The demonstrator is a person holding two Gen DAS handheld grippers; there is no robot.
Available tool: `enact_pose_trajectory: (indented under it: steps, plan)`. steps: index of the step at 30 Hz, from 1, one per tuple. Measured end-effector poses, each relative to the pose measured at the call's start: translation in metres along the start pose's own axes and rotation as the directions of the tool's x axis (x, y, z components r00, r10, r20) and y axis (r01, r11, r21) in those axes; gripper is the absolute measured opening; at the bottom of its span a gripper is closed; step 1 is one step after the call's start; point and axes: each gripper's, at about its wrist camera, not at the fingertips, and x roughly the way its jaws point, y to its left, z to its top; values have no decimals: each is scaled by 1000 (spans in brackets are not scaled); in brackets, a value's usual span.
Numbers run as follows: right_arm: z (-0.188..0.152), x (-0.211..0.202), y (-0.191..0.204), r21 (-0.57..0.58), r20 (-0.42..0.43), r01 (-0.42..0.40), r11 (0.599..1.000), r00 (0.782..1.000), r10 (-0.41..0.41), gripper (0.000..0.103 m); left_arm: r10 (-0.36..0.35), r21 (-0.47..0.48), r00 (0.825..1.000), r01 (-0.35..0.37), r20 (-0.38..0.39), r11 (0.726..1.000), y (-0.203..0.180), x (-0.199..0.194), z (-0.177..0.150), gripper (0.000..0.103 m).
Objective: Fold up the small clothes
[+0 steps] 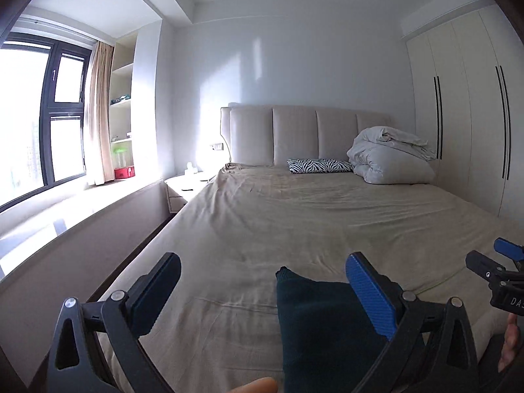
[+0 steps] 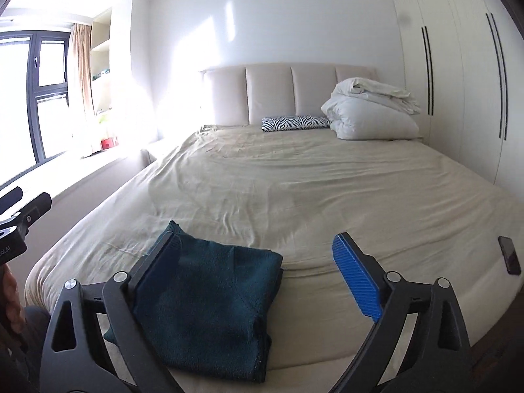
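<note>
A dark teal knitted garment lies folded into a flat rectangle near the foot edge of the beige bed. In the left wrist view the garment sits low, just left of the right finger. My right gripper is open and empty, raised above the garment, with its left finger over the garment's left part. My left gripper is open and empty, above the bed's foot, left of the garment. The right gripper shows at the right edge of the left wrist view.
A black phone lies on the bed's right edge. A zebra pillow and a heaped white duvet sit at the headboard. A wardrobe stands right, a window sill and nightstand left.
</note>
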Motion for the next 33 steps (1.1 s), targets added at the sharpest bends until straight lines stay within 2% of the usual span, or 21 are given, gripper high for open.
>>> enact_pose_trajectory:
  steps: [4,6,10,12,14,17,21,24,33]
  plan:
    - [11,-12,7,-8,-8,-13,1000,1000,13,99,37,7,999,-37,-14,999,-1,-3,-4,103]
    - [12,-13,9,2,-36,-34,999,999,34,99,21,6,998,-21,-55,1000,-1,-1,-10,103]
    - [9,-8,14,20,-144,-45,999,988,47,99,43,34,985,-38,-165,999,-7,15,-25,103]
    - [5,-4,15,44,-170,-50,998,984,56,99,41,34,966,-34,-253,999,-10,26,-35,103]
    - [0,0,15,58,-196,-28,998,980,38,99,17,16,939,-12,-344,1000,-10,40,-45,103]
    - [-9,12,16,32,-275,35,999,961,-24,99,4,-9,910,-8,-415,1000,-10,52,-61,103]
    - [-29,32,7,63,-402,59,996,915,-29,99,-34,-41,888,17,-459,999,-10,57,-71,103]
    - [-44,45,4,66,-463,84,994,885,-44,99,-37,-43,882,19,-469,999,-11,59,-75,103]
    - [-63,55,17,21,-505,70,997,862,-49,99,-33,-40,872,16,-488,999,-10,63,-82,103]
